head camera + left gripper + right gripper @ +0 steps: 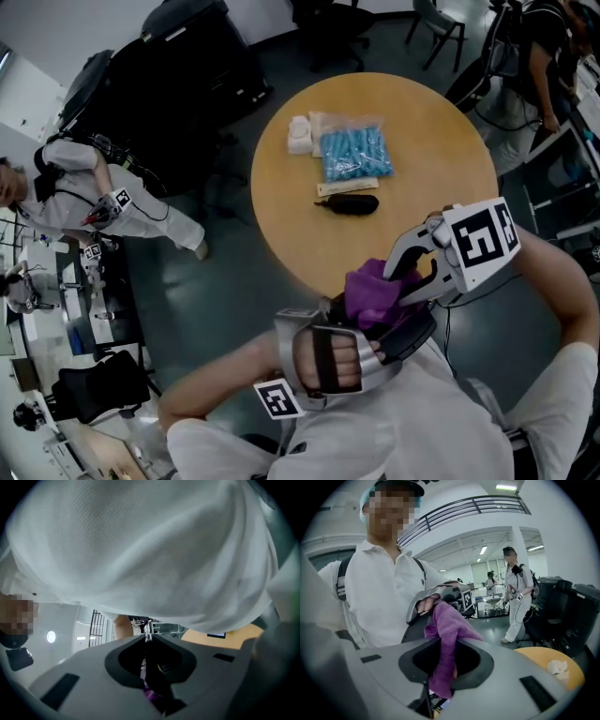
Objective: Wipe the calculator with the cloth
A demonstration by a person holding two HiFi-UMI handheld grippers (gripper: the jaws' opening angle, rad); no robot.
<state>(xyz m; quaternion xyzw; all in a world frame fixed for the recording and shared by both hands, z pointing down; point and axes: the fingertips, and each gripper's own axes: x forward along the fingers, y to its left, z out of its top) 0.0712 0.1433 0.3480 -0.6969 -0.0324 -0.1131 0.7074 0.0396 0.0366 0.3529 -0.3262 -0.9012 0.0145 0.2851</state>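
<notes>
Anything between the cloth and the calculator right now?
Nothing visible. Bare table lies between the cloth in the right gripper and the calculator; the bag of blue items sits beyond it.

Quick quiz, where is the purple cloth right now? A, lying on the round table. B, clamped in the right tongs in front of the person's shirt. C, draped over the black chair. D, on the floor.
B: the purple cloth runs between the closed jaws of the right tongs, held up by the white shirt, well clear of the round table.
</notes>
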